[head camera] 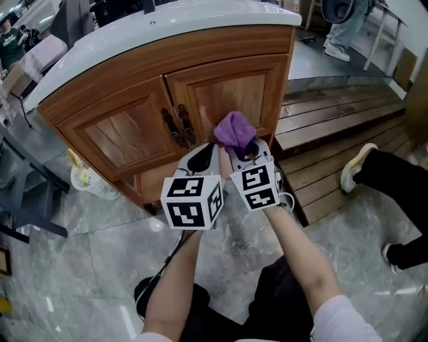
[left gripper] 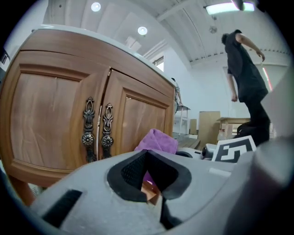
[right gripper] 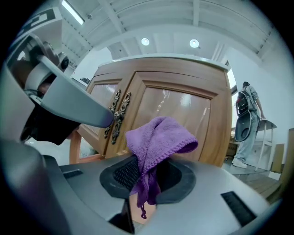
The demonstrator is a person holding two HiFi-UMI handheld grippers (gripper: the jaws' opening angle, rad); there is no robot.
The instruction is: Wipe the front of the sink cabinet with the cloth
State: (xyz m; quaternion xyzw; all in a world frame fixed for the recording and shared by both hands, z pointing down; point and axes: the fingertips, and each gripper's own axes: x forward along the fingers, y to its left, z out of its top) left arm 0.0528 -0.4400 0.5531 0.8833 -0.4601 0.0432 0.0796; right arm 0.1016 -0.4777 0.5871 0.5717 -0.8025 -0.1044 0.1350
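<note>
The purple cloth (right gripper: 158, 137) is bunching up crumpled, pointing lengthwise at the cabinet (right gripper: 183, 108). The right gripper (right gripper: 146, 179) is clamping its tail; the left gripper (left gripper: 148, 173) is sitting closed, empty

1. Indoors, bright and even. Light comes from overhead: round ceiling lights (right gripper: 194, 43) and a strip light (right gripper: 72, 11) in the right gripper view, and a panel light (left gripper: 225, 7) blown out white in the left gripper view.
2. Glare: pale streaks on the varnished sink cabinet (right gripper: 179, 103). The white countertop (head camera: 167, 20) is close to overexposed. Small highlights on the polished floor (head camera: 155, 226).
3. Shadows are soft, with a darker band beneath the countertop overhang.
4. Both gripper views show strong fisheye bending and black corners.
5. The cloth (right gripper: 158, 137) is sharp with saturated colour. The foreground nearest each gripper lens is soft.
</note>
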